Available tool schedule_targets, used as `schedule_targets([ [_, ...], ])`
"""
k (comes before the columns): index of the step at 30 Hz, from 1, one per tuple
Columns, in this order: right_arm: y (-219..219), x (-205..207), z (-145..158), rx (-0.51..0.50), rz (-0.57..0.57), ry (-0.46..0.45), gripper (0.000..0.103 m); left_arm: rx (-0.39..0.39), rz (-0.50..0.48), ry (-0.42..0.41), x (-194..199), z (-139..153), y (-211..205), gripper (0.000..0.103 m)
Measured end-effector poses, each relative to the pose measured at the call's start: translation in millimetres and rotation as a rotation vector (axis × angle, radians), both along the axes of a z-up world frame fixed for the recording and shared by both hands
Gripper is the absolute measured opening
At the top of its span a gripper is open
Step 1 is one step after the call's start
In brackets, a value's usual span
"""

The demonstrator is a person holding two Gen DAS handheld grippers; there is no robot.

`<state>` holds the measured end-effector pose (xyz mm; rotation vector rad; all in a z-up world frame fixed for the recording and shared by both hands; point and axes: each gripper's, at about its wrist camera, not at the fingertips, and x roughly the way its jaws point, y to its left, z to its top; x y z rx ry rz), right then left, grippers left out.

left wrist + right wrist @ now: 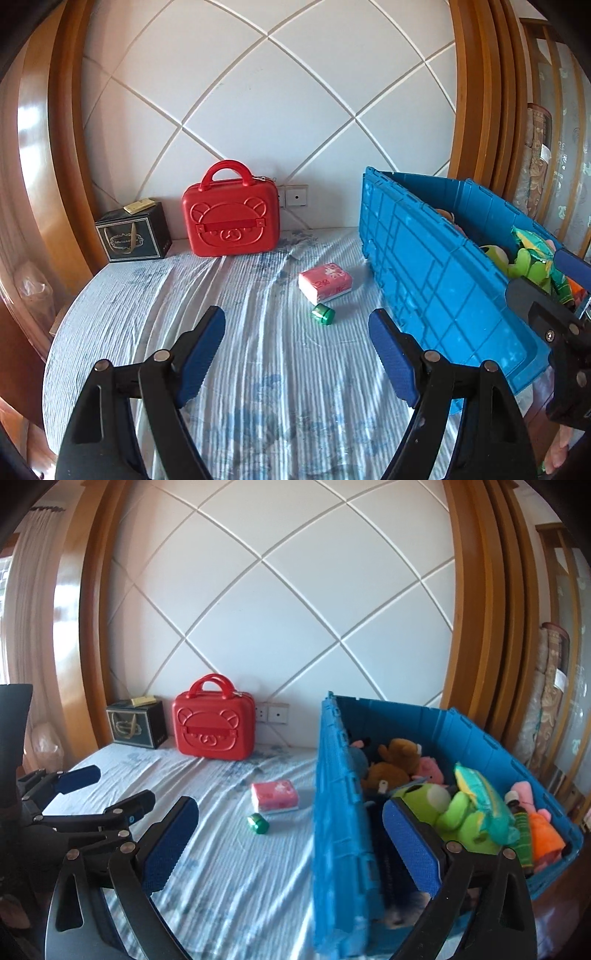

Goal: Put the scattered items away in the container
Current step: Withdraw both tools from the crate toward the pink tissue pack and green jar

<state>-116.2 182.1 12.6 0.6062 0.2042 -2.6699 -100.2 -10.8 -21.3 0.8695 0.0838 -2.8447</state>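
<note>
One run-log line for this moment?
left claw open, empty | right claw open, empty | tissue pack, green cap on bed | crate part-filled

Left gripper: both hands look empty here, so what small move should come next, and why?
Probably ease the left gripper forward and down toward the small green jar. Its jaws stand open with nothing between them, and the jar lies on the bed sheet almost straight ahead, beside the pink tissue pack, both outside the blue crate. The right gripper is also open and empty.
</note>
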Motion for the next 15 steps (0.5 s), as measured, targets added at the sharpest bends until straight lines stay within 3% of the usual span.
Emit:
schedule_targets([
  [7, -78, 7, -22, -0.006, -0.048, -0.072, 0.101, 0.012, -0.04, -0.047, -2, -15, -61, 0.08],
  [15, -104, -13, -47, 0.03, -0.073, -0.135, 0.101, 0.049, -0.051, -0.097, -27, -40, -82, 0.08],
])
